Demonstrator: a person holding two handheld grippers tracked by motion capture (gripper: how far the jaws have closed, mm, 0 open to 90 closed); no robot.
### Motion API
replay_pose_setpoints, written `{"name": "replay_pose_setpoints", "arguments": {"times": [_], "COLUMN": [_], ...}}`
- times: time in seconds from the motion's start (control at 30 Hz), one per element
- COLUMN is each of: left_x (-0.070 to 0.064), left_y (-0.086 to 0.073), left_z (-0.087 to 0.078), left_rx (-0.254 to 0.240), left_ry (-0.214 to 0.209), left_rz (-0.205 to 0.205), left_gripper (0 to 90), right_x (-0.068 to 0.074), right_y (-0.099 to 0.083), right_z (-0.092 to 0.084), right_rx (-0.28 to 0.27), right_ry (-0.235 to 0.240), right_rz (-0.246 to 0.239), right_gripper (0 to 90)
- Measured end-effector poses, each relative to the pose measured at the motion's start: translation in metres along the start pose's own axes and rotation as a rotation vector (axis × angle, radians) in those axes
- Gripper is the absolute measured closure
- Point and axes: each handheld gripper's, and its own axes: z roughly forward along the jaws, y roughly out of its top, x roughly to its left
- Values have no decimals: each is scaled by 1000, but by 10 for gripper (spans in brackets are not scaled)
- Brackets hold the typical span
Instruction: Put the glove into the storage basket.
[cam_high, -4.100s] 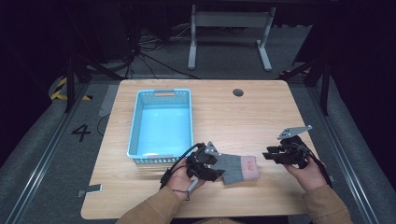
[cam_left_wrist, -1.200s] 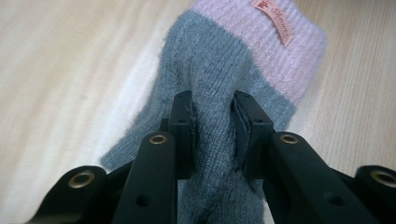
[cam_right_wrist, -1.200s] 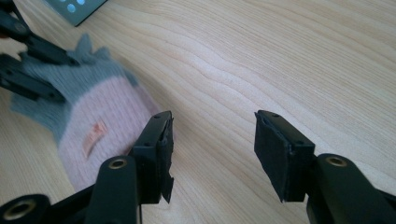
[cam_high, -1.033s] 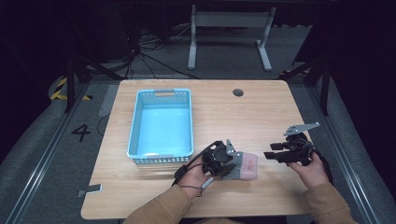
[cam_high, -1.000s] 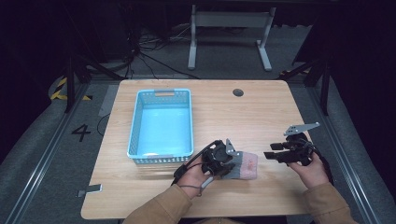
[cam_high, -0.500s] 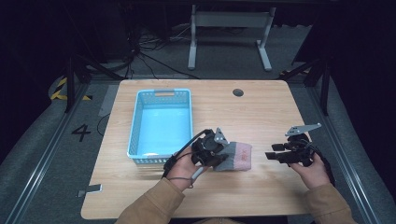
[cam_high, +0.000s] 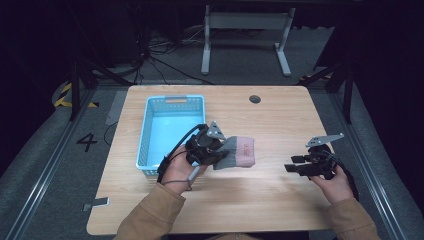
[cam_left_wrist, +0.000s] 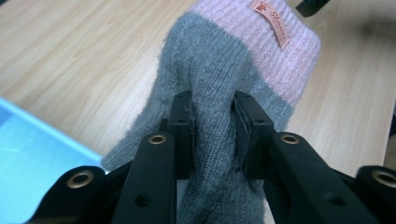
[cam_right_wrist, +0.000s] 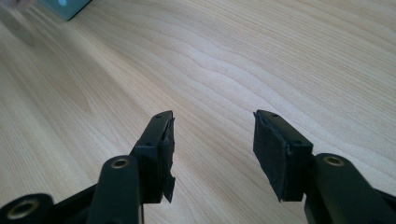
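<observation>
High view, left claw (cam_high: 216, 150) at frame centre clamped on a grey-and-pink sock (cam_high: 235, 152), beside blue basket (cam_high: 145, 135), right claw (cam_high: 295, 167) at lower right spread wide over bare worktop (cam_high: 280, 115)

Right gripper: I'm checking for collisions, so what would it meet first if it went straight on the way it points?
The right gripper, jaws open and empty, points left across the table. First in that line looks like the sock that the left gripper holds, though depth is unclear.

a light wooden table (cam_high: 280, 125) bears a blue basket (cam_high: 170, 127) near its left edge.
</observation>
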Motion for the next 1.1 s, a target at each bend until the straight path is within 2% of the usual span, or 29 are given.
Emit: {"name": "replay_pose_setpoints", "arguments": {"times": [0.13,0.3,0.33,0.5,0.7,0.97,1.0,1.1], "left_x": [7,18,21,35,48,67,71,78], "left_y": [-2,-6,-8,-16,-26,-38,-40,-45], "left_z": [-11,-26,-29,-42,-48,-53,-54,-57], "left_rx": [-13,-32,-37,-38,-34,-48,-49,-55], "left_ry": [7,45,49,86,110,134,131,129], "left_rz": [-29,-26,-36,-35,-37,-103,-119,-136], "left_gripper": [720,715,714,714,710,708,708,709], "right_x": [0,2,2,2,2,3,3,3], "right_y": [0,-1,-1,-3,-3,-3,-3,-3], "right_z": [0,1,1,0,1,2,2,2], "right_rx": [0,1,3,1,5,8,9,10], "right_ry": [-1,-5,-6,-6,-8,-6,-6,-5], "right_rz": [0,-1,-4,2,-2,-5,-5,-4], "right_gripper": [485,483,483,483,483,483,483,483]}}
